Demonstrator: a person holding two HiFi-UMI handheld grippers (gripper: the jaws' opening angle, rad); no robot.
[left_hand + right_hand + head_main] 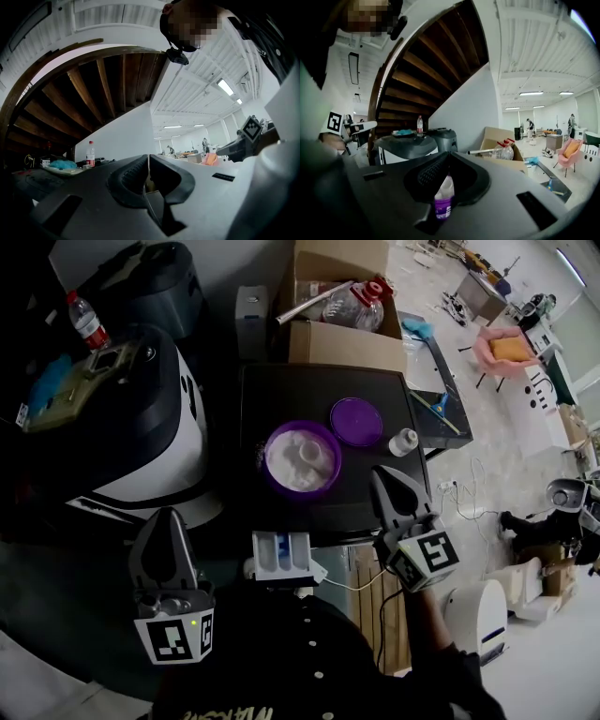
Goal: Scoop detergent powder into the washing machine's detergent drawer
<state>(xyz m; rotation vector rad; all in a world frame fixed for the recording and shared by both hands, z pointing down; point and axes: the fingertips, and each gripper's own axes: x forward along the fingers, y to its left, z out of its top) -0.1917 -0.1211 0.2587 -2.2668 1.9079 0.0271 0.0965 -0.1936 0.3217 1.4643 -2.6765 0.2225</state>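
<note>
Facing open-side up near the tabletop's (pixel 281 395) front edge, the detergent drawer (pixel 281 556) is noted, compartments running away from the person. Right gripper (pixel 382 474) and left gripper (pixel 169 517) are held about level, fingers pressed together.

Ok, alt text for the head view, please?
Seen from above, an open purple tub of white powder sits on a dark table, its purple lid beside it. Below, the white detergent drawer stands pulled out between the left gripper and right gripper, both shut and empty.
</note>
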